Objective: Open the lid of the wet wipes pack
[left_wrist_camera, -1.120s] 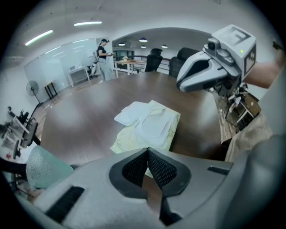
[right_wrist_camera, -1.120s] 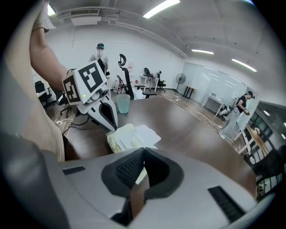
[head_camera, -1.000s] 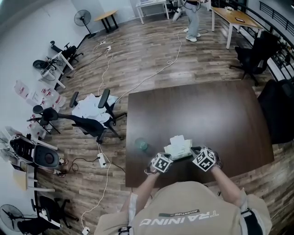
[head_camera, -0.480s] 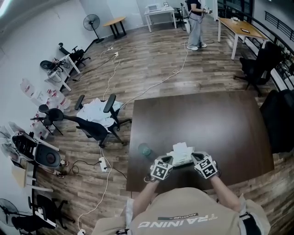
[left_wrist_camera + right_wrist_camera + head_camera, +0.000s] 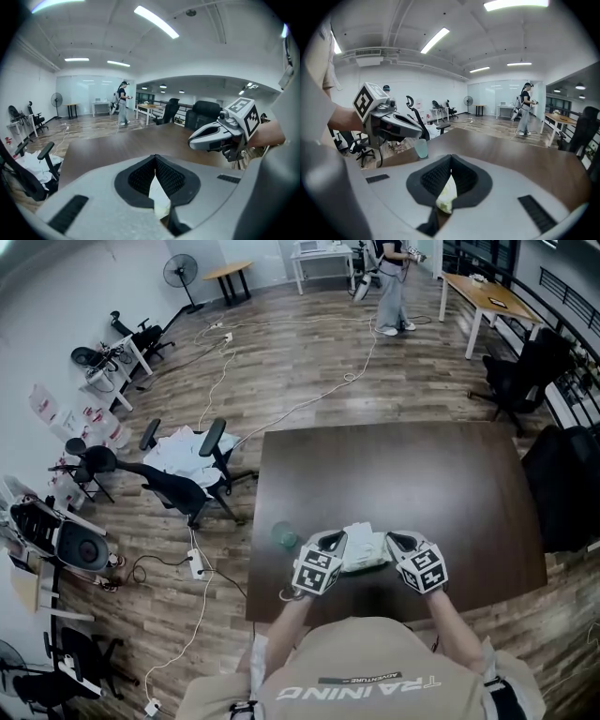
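**Both grippers closed on the wet wipes pack over the near side of the table**

The white soft plastic wet wipes pack [image 5: 364,549] is held between the two hand-held grippers, over the near part of the dark brown wooden table [image 5: 403,474], just in front of the person in the beige shirt [image 5: 375,676].

The left gripper [image 5: 155,164] is clenched. In its own view the black ribbed pads meet at the tip, and a thin white edge of the pack is pinched between them lower down. It takes the pack at its left end.

The right gripper [image 5: 450,166] is clenched too. A pale, slightly yellow-green corner of the pack is squeezed between its pads, at the right end of the pack. In the head view the two grippers point towards each other, with the pack stretched between them.

The pack seems to be raised a little from the table, with a dark shadow under it. Whether its lid is open or closed, I cannot tell from these views.

A small translucent green cup [image 5: 285,535] stands on the table to the left of the left gripper, near the table's left edge and apart from the pack.
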`<move>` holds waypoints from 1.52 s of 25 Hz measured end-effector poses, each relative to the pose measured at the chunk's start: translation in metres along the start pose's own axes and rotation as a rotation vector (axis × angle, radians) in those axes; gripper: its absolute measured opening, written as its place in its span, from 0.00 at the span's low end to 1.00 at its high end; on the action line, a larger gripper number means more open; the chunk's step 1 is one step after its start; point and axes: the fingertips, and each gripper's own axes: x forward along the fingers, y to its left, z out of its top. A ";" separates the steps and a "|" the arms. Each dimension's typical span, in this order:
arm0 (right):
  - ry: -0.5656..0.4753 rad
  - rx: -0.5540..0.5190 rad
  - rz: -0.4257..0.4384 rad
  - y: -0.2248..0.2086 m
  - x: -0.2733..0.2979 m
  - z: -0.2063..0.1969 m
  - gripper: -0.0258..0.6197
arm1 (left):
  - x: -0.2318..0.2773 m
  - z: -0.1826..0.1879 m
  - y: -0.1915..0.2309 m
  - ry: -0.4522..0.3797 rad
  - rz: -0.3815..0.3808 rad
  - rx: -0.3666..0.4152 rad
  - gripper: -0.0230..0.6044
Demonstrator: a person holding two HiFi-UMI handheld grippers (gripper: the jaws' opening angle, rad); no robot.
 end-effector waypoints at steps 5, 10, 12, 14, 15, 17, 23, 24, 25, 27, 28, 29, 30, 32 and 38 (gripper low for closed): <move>-0.056 -0.042 -0.001 0.001 -0.005 0.037 0.06 | -0.008 0.039 0.003 -0.079 -0.001 -0.005 0.05; -0.113 -0.109 0.005 0.002 -0.011 0.079 0.06 | -0.022 0.084 0.000 -0.204 -0.026 -0.037 0.05; -0.140 -0.118 0.001 0.002 -0.015 0.093 0.06 | -0.028 0.100 -0.002 -0.241 -0.029 -0.026 0.05; -0.166 -0.118 -0.006 0.002 -0.019 0.103 0.06 | -0.034 0.113 -0.004 -0.266 -0.026 -0.004 0.05; -0.178 -0.113 -0.008 0.001 -0.022 0.108 0.06 | -0.036 0.117 -0.006 -0.276 -0.027 0.006 0.05; -0.201 -0.103 -0.009 -0.002 -0.026 0.116 0.06 | -0.041 0.125 -0.009 -0.288 -0.033 0.023 0.05; -0.238 -0.138 -0.028 -0.005 -0.039 0.137 0.06 | -0.050 0.139 -0.008 -0.324 -0.021 0.035 0.05; -0.247 -0.143 -0.027 -0.004 -0.043 0.141 0.06 | -0.054 0.144 -0.008 -0.341 -0.016 0.037 0.05; -0.259 -0.145 -0.021 -0.003 -0.046 0.145 0.06 | -0.058 0.149 -0.010 -0.361 -0.014 0.041 0.05; -0.286 -0.144 -0.006 0.002 -0.053 0.154 0.06 | -0.068 0.158 -0.016 -0.400 -0.021 0.051 0.05; -0.298 -0.143 -0.003 0.005 -0.057 0.157 0.06 | -0.072 0.161 -0.020 -0.414 -0.029 0.055 0.05; -0.306 -0.147 -0.006 0.006 -0.059 0.159 0.06 | -0.075 0.164 -0.023 -0.422 -0.034 0.060 0.05; -0.311 -0.154 -0.012 0.007 -0.061 0.161 0.06 | -0.077 0.166 -0.026 -0.429 -0.036 0.068 0.05; -0.322 -0.166 -0.019 0.008 -0.063 0.166 0.06 | -0.082 0.173 -0.029 -0.443 -0.033 0.083 0.05; -0.387 -0.147 -0.007 0.011 -0.071 0.186 0.06 | -0.101 0.198 -0.022 -0.510 -0.005 0.105 0.05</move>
